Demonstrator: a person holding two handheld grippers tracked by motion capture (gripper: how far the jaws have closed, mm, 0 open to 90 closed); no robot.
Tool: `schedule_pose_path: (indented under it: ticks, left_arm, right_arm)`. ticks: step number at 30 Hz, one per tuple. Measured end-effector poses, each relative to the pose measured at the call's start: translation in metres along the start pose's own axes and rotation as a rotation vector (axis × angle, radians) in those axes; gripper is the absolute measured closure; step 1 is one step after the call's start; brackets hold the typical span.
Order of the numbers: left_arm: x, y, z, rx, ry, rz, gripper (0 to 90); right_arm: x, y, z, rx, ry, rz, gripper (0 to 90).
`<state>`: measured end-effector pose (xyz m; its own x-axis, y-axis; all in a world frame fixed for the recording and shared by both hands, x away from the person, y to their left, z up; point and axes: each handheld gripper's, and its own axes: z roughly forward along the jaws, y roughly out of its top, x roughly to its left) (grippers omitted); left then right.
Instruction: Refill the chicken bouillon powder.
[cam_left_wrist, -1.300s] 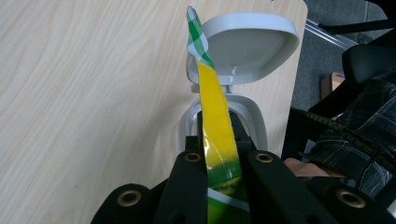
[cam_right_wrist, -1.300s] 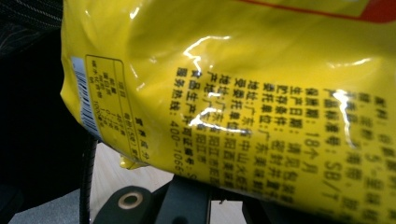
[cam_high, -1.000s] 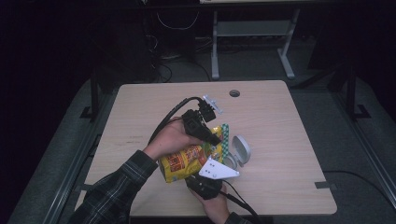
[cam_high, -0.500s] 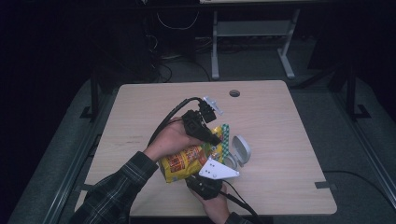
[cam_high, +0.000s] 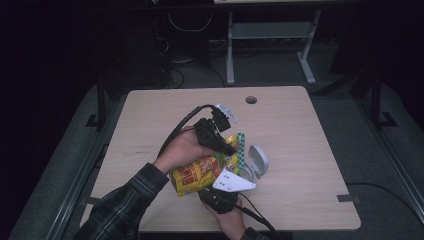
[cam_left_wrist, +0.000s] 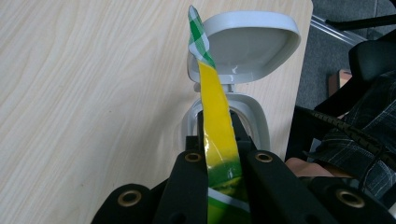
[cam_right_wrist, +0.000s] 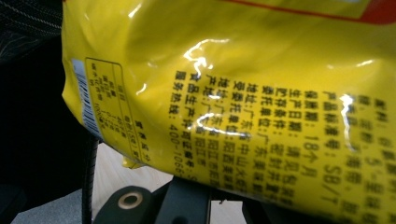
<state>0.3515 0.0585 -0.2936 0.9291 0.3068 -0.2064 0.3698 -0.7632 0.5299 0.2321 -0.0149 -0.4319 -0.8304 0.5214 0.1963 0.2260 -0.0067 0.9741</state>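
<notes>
Snack bag of shiny yellow foil with red print and a green-checked top seal (cam_high: 200, 172) hangs above the near middle of the pale wooden table (cam_high: 300, 125), held between both tools, and its long axis runs from the person's near left up toward the small white plastic container with a flipped-open hinged lid (cam_high: 256, 161), which sits on the table just beside the bag's sealed end. That sealed end is the edge the next move seems to turn on: it points away from the bag's body toward the white container, and the left gripper (cam_high: 222, 142) is the one on it, coming down from the far side of the bag. In the left gripper view the jaws are clenched on the flat yellow strip of the seal (cam_left_wrist: 217, 135), which stands up edge-on between them with the container's open lid (cam_left_wrist: 243, 42) straight ahead. The right gripper (cam_high: 220, 197) sits under the bag's near side, on the person's side of the container, hand below it; its view looks onto the bag's printed back (cam_right_wrist: 261, 102), and I cannot tell whether its jaws are pinching the bag or merely propping it.
</notes>
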Motion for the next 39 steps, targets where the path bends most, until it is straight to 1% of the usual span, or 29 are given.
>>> schedule_pose_path:
  ticks: [4,18,39]
  left_arm:
    - [0.0003,-0.0002,-0.0006,0.002,0.003,0.003,89.5]
    - [0.0032,-0.0023,-0.0025,-0.002,0.007,-0.009,89.5]
    - [0.0029,-0.0008,-0.0024,0.003,0.013,-0.006,89.5]
  right_arm:
    - [-0.0001,0.0001,0.0004,0.0,0.001,0.0,89.8]
    - [-0.0014,0.0007,0.0042,0.001,0.009,0.003,89.8]
    - [-0.0018,0.0013,0.004,-0.001,0.016,0.012,89.8]
